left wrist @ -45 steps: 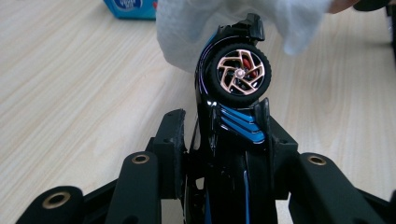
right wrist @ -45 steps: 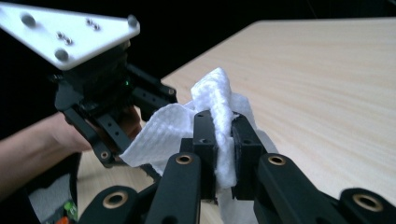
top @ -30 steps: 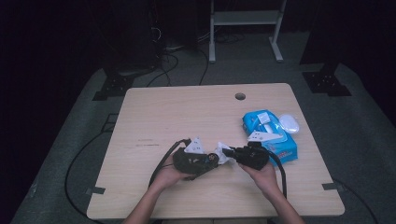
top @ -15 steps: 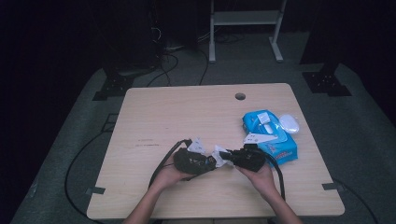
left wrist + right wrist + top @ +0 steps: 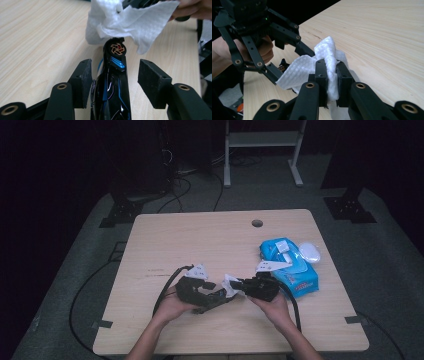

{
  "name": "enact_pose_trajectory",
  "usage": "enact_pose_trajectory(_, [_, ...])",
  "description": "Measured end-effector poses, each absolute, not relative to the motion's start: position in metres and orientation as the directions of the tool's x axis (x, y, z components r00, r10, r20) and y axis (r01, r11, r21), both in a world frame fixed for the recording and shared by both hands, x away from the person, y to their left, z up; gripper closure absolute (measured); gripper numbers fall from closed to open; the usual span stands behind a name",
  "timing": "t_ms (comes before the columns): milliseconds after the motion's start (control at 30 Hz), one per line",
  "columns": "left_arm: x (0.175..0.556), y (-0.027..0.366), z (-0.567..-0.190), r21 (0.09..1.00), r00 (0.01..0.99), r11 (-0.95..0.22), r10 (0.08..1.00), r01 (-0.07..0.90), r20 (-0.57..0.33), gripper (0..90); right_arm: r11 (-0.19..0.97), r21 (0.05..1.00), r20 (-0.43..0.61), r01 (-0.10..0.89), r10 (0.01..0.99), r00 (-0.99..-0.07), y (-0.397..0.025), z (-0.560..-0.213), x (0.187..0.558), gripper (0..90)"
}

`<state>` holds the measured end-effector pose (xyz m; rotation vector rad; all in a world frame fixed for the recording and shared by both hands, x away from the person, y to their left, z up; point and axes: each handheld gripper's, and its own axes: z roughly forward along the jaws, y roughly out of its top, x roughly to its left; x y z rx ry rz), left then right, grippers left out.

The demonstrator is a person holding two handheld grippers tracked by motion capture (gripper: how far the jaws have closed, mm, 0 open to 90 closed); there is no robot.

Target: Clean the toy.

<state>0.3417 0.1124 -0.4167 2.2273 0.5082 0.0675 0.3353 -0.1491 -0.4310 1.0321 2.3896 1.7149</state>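
The pen [image 5: 113, 82], a glossy black stick with blue and white streaks, lies between the 2 jaws of the left gripper [image 5: 113, 75] with its long axis running along them, away from the camera. Its round end cap, bearing an orange pinwheel mark, points toward the wipe [image 5: 130, 23]. The left jaws stand apart, with a gap on the right side of the pen; whether the left pad touches it I cannot tell. In the high view the left gripper [image 5: 220, 295] sits near the front edge of the table [image 5: 200, 240], angled toward the right gripper [image 5: 240, 285], and the pen there is too small to make out.

The wipe is a white sheet, quilted with a fine dimpled weave, crumpled and folded. In the right gripper view the right gripper [image 5: 331, 75] is clamped tight on the wipe [image 5: 327, 57], which bunches up between the 2 black pads and spills out to the left in a flap. In the left gripper view the sheet hangs just above and behind the pen's cap, seemingly touching its tip. In the high view the wipe [image 5: 231, 284] sits between the 2 grippers.

The table is pale wood-grain laminate with a round hole [image 5: 257, 223] near its far edge. To the right of the hands lies a blue wipe pack [image 5: 292, 265], flap open, with a white lid [image 5: 310, 252] just beside it. Black cables [image 5: 165, 290] trail from the grippers over the front of the table.
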Motion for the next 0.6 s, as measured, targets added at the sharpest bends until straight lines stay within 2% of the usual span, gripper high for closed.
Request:
enact_pose_trajectory(133, [0.348,0.124,-0.41,0.767,0.9,-0.524,0.405,0.371,-0.158,42.9,0.209,0.845,0.333,0.492,0.514,-0.79,-0.141,-0.431,0.337,81.7])
enact_pose_trajectory(333, [0.354,0.132,-0.414,0.74,0.878,-0.527,0.444,0.417,-0.178,40.1,0.241,0.84,0.314,0.486,0.516,-0.797,-0.136,-0.432,0.337,81.7])
enact_pose_trajectory(600, [0.355,0.13,-0.423,0.717,0.876,-0.547,0.442,0.432,-0.191,33.8,0.286,0.83,0.289,0.478,0.513,-0.808,-0.134,-0.436,0.336,81.7])
